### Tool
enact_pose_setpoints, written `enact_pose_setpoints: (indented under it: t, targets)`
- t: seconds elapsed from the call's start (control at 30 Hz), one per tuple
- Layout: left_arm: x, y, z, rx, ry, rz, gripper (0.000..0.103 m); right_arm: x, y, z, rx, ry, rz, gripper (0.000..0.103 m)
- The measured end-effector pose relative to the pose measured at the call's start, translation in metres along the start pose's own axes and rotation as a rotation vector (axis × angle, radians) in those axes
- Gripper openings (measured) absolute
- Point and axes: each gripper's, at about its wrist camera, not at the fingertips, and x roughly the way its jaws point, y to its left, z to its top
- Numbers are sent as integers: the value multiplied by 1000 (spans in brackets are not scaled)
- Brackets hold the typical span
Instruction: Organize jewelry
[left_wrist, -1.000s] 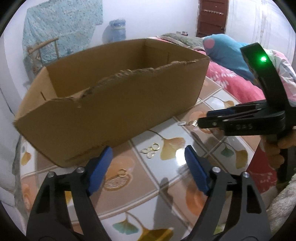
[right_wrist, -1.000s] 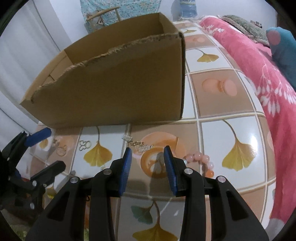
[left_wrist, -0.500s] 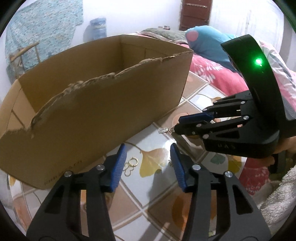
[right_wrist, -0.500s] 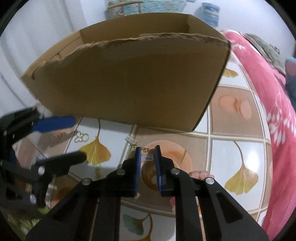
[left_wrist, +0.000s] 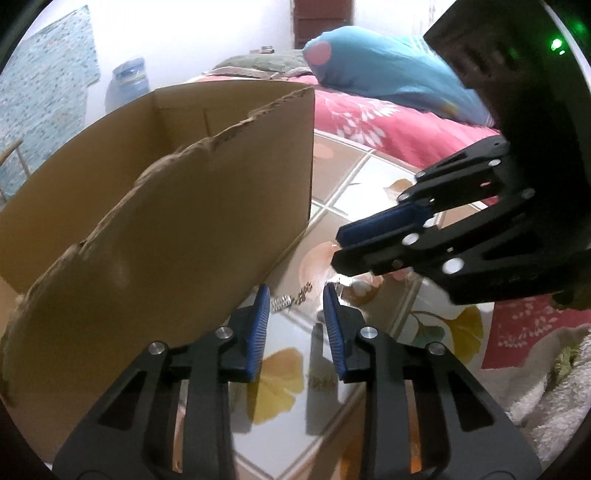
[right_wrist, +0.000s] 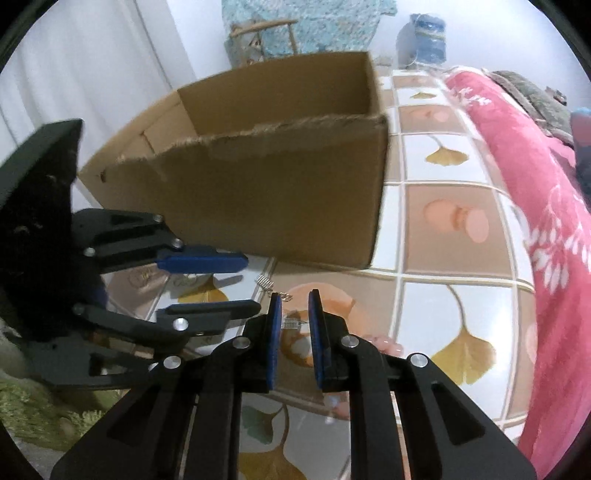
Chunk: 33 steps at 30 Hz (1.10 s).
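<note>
**Jewelry on the tiled surface beside the cardboard box**

Jewelry pieces lie loose on a glossy surface patterned with ginkgo-leaf tiles (right_wrist: 461, 350), just in front of an open cardboard box (right_wrist: 280, 199) with a ragged torn front edge. A small silver-and-gold chain piece (left_wrist: 291, 301) lies just ahead of the left gripper (left_wrist: 295, 325), whose jaws have just been closing and stand narrowly apart with nothing between the blue pads. In the right wrist view, the right gripper (right_wrist: 295, 328) has its jaws drawn close, with a small silver piece (right_wrist: 291, 324) between them; whether the pads press on it I cannot tell. Pink beads (right_wrist: 388, 345) peek out just beside its right finger. A small spring-like coil (right_wrist: 265, 282) lies near the box's base. A red floral blanket (right_wrist: 546, 229) borders the tiles.
</note>
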Motion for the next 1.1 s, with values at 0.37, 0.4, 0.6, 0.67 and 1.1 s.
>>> enact_pose_setpoints:
  t: [0.37,0.4,0.6,0.67,1.1]
  targets:
    - [19,4,2,-8,62,-9,28,-7,-21,-15,102,-25,44,15]
    - [18,4,2,-15,66,-17,28,-7,-22,-13,107,-26,44,15]
    - [11,-5,-1,-38,94,-65,28,-10,-25,-18,141,-31,62,15]
    - [10,-9,-3,-39,100,-67,28,-10,-25,-19,149,-31,70,15]
    - [15,-11,4,-86,153,23,16,-13,-25,-23,174,-50,73,15]
